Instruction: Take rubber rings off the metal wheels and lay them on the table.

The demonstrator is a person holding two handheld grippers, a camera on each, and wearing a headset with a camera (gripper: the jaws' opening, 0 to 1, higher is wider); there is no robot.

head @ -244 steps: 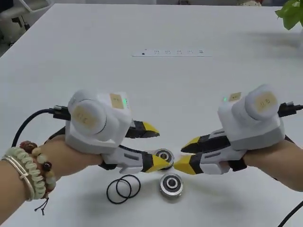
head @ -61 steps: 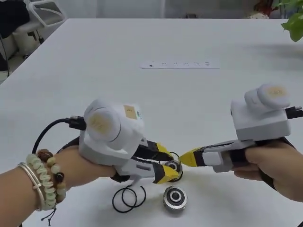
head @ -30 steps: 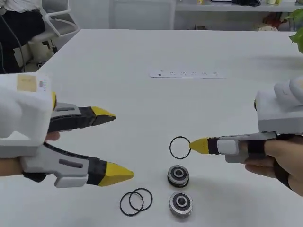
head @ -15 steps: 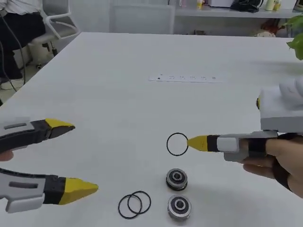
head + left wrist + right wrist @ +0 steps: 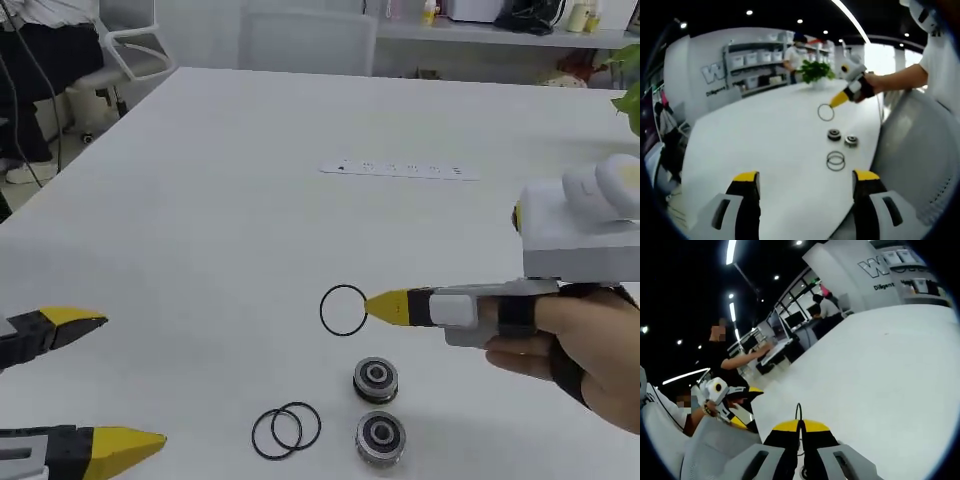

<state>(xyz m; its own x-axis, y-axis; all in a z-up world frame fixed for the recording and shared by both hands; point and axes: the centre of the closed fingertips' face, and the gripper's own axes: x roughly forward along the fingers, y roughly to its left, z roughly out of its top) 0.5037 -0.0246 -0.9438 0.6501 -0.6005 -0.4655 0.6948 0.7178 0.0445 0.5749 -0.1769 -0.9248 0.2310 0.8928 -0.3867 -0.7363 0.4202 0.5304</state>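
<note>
A thin black rubber ring hangs in the air above the white table, pinched at its edge by my right gripper, which is shut. In the right gripper view the ring stands edge-on between the closed yellow tips. Two metal wheels lie flat below it. Two loose rings overlap on the table to their left. My left gripper is open and holds nothing at the near left, well away from the wheels.
A white power strip is set into the table further back. An office chair stands past the far left corner, and a plant at the far right. People sit at desks beyond the table.
My left gripper let go of the wheel, opened and drew back to the near left. The right gripper stayed shut on the pulled-off ring and carried it up and slightly left.
</note>
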